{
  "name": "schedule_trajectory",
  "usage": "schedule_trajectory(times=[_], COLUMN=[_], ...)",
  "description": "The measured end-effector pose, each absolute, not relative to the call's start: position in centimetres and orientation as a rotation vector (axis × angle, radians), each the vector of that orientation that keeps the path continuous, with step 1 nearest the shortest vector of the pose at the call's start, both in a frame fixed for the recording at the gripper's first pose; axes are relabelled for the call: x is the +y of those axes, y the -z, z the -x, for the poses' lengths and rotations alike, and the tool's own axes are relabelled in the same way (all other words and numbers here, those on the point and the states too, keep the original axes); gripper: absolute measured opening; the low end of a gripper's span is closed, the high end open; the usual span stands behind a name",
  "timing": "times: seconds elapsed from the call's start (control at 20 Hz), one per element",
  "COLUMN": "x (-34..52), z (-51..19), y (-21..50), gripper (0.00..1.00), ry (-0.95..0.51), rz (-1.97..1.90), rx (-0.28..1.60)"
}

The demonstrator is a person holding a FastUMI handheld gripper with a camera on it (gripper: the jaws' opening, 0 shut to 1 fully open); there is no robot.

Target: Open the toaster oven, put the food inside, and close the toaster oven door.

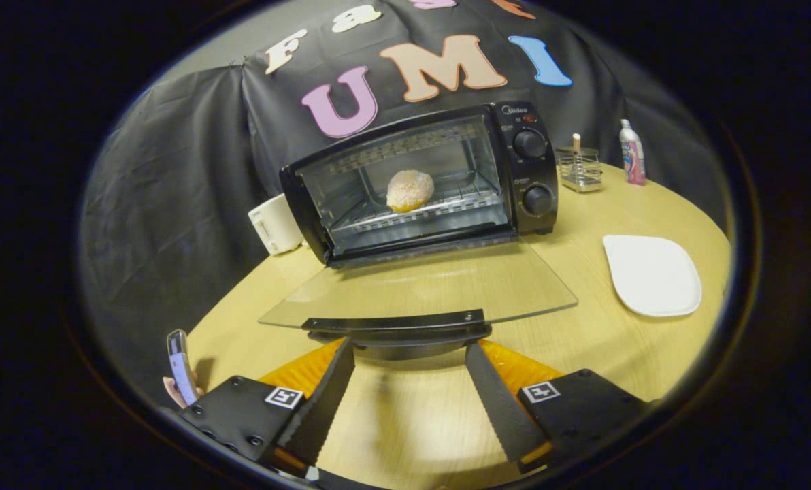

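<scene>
A black toaster oven (439,177) stands on the wooden table with its glass door (419,286) folded down flat toward me. A round, pale bun (409,190) rests on the wire rack inside. The door's dark handle (399,332) lies just ahead of my fingertips. My gripper (409,348) is open, its two fingers spread wide to either side of the handle's span, with nothing pressed between them.
A white plate (652,275) lies on the table to the right of the door. Behind it stand a small wire rack (580,169) and a bottle (631,154). A white appliance (275,224) sits left of the oven. A hand holds a phone (181,366) at the table's near left.
</scene>
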State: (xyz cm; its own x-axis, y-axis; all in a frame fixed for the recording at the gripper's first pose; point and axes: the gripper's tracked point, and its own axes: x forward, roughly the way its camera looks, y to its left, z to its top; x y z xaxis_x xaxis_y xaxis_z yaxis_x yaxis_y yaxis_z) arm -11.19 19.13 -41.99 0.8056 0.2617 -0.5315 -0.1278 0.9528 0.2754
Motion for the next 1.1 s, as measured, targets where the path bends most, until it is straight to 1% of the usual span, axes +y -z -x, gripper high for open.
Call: schedule_trajectory(times=[0.35,0.6,0.75,1.1], x=[19.8,20.8,20.7,21.4], z=[9.1,5.7,3.3,-0.8], y=[38.1,34.6,34.6,34.3], gripper=[1.00,1.00,0.99,0.99], ry=[-0.236,-0.253,-0.214,-0.195], rz=[-0.244,-0.175,-0.115,-0.170], rx=[0.520,0.435,0.429,0.431])
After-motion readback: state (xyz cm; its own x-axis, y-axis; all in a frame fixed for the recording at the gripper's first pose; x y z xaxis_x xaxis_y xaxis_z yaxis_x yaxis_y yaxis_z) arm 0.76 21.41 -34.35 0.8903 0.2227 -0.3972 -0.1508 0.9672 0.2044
